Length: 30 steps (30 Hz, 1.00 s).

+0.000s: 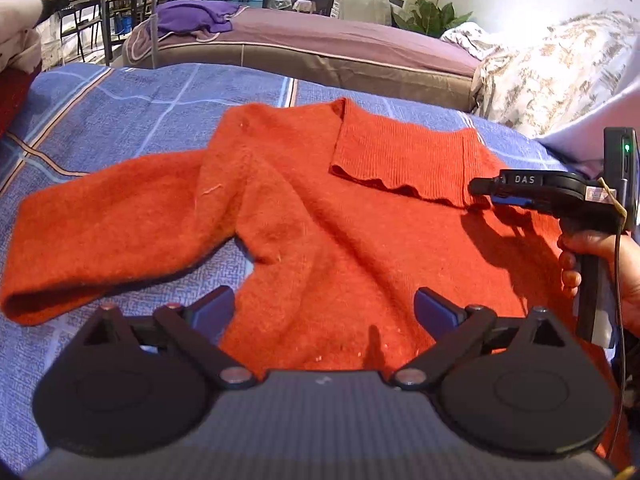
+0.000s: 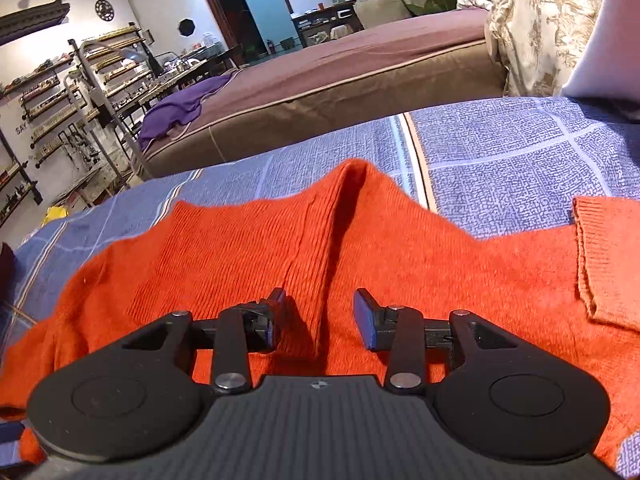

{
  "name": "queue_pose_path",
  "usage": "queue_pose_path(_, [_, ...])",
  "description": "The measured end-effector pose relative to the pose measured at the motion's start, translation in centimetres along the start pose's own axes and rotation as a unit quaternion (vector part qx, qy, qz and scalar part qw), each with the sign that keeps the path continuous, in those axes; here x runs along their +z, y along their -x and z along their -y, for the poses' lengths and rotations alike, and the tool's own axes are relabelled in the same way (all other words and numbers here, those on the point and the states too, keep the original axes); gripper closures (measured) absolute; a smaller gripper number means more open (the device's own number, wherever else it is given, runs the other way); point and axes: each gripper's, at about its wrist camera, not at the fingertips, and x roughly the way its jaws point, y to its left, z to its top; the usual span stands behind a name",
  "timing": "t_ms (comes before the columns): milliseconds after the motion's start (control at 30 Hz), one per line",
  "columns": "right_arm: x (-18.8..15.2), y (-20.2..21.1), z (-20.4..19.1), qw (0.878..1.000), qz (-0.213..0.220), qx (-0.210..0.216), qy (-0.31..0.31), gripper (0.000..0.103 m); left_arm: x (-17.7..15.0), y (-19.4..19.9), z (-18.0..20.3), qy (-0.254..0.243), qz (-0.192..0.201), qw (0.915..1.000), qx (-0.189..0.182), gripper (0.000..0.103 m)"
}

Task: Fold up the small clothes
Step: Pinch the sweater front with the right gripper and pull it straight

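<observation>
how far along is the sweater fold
Early. Done: the orange sweater lies spread on the blue checked bedcover, collar turned down. In hand: nothing gripped; the left gripper is open over the hem, and the right gripper is open astride a raised ridge of the collar. Left: the sleeve is still stretched out, body unfolded.

Each camera sits just behind its own tongs and looks forward and steeply down along them, close over the bed (image 1: 132,96).

The left view faces the sweater (image 1: 320,216) from its hem end, the collar toward 12 o'clock and the right tongs (image 1: 486,190) at 3 o'clock.

The right view hangs nearer, low over the collar (image 2: 320,232), and is tilted.

Both share the sweater, the blue sheet, the brown couch (image 2: 340,80) and the doorway (image 2: 244,16) at 12 o'clock.
</observation>
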Motion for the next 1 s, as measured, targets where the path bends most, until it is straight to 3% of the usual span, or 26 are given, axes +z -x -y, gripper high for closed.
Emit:
queue_pose_path(33, [-0.2, -0.1, -0.5, 1.0, -0.004, 0.005, 0.013, 0.04, -0.2, 0.0, 0.1, -0.004, -0.003, 1.0, 0.002, 0.005])
queue_pose_path(67, [-0.4, -0.3, -0.7, 1.0, -0.011, 0.012, 0.019, 0.05, -0.4, 0.1, 0.0, -0.006, -0.007, 1.0, 0.002, 0.005])
queue_pose_path(167, [-0.5, -0.6, -1.0, 0.999, -0.013, 0.017, 0.027, 0.094, -0.9, 0.2, -0.2, 0.0, -0.016, 0.9999, -0.001, 0.005])
queue_pose_path(433, [2.8, -1.1, 2.1, 0.998, 0.009, -0.054, -0.002, 0.096, -1.3, 0.2, -0.9, 0.01, -0.025, 0.9996, 0.001, 0.005])
queue_pose_path(500, [3.0, -1.9, 2.0, 0.999, -0.023, -0.033, 0.002, 0.096, -1.2, 0.1, -0.8, 0.008, -0.029, 0.9995, -0.001, 0.005])
queue_pose_path(633, [1.9, -1.9, 0.6, 0.998, -0.034, -0.021, 0.04, 0.095, -1.2, 0.1, -0.8, 0.007, -0.03, 0.9995, 0.0, 0.005])
queue_pose_path(700, [1.8, -1.7, 1.0, 0.999, -0.037, -0.016, 0.024, 0.095, -1.1, 0.1, -0.8, 0.008, -0.032, 0.9995, 0.0, 0.005])
queue_pose_path(767, [2.1, -0.8, 1.8, 1.0, -0.021, 0.011, -0.015, 0.095, -1.1, 0.2, -0.9, 0.007, -0.032, 0.9995, 0.001, 0.005])
queue_pose_path(833, [2.6, 0.4, 3.4, 0.993, 0.006, 0.075, -0.086, 0.095, -1.1, 0.2, -1.1, 0.008, -0.031, 0.9995, 0.003, 0.004])
queue_pose_path(933, [2.3, 0.3, 6.5, 0.962, -0.004, 0.172, -0.211, 0.095, -1.0, 0.0, -1.1, 0.013, -0.034, 0.9993, 0.004, 0.004])
queue_pose_path(967, [1.9, 0.0, 6.8, 0.962, -0.023, 0.161, -0.22, 0.095, -0.9, -0.2, -1.0, 0.015, -0.033, 0.9993, 0.002, 0.004])
queue_pose_path(1000, [1.6, -0.3, 6.6, 0.973, -0.046, 0.113, -0.197, 0.095, -0.5, -0.2, -1.0, 0.02, -0.029, 0.9994, -0.005, 0.004])
